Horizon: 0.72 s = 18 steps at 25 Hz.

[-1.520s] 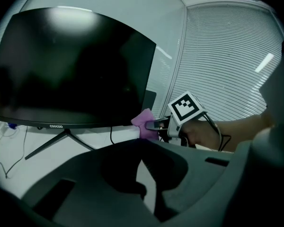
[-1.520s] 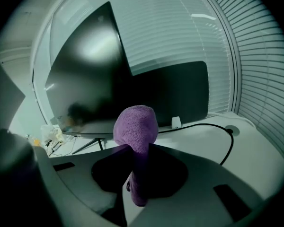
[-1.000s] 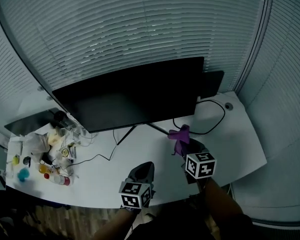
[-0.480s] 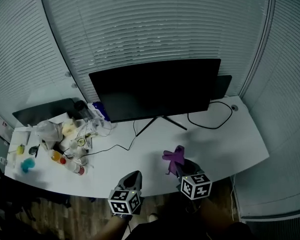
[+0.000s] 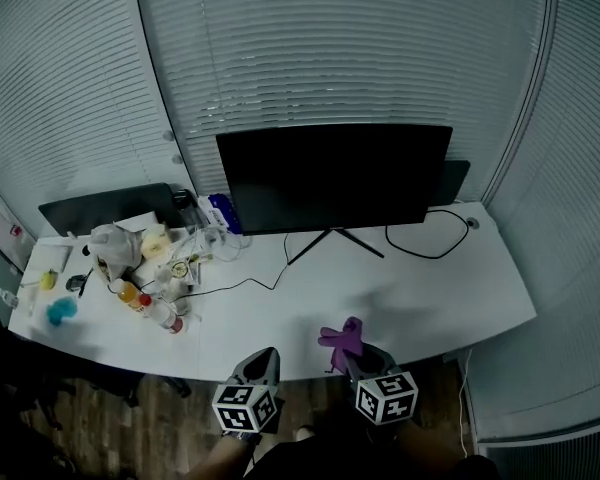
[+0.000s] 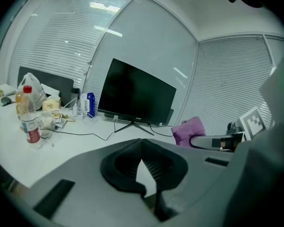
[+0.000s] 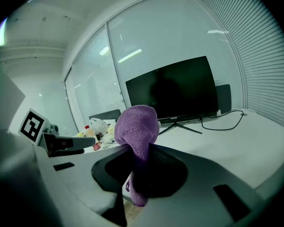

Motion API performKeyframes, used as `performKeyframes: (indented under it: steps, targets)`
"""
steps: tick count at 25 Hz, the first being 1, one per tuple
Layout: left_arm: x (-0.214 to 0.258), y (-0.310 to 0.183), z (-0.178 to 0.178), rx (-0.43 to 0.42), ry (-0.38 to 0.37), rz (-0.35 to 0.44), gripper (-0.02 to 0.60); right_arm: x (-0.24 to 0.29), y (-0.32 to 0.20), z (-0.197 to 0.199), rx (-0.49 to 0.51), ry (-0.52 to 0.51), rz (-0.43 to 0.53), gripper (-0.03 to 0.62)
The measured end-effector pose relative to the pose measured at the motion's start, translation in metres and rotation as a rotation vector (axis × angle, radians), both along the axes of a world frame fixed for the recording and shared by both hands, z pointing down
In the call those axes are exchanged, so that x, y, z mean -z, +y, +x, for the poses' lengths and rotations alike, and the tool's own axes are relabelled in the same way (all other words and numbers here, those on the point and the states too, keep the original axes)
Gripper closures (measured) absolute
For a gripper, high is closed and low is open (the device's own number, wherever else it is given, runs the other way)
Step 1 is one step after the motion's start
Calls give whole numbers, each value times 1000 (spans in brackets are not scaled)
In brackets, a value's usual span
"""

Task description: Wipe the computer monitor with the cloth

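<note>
Cool, dim light throughout; ceiling lamps glare off the window blinds [image 5: 330,58]; fisheye bending and dark corners frame both gripper views.

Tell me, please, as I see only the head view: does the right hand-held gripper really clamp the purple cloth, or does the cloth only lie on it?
Observer: It clamps it. In the right gripper view, the right hand-held gripper has its jaws shut on the purple cloth.
Operator: Does any cloth hang under the jaws?
Observer: Yes, a short tail hangs below them.
Operator: And the left one?
Observer: The left hand-held gripper has its jaw tips together, with nothing between them.
</note>
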<state>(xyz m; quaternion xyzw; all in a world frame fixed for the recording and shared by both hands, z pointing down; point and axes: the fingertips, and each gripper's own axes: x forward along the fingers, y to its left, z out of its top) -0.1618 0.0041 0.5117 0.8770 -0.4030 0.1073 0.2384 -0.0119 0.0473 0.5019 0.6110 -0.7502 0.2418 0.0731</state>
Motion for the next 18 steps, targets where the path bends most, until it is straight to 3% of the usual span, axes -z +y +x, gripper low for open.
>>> performKeyframes:
  steps: [18]
  targets:
    - [-11,56,25,-64,-7,5,575,-18,52,-8,46,-1,-28,516]
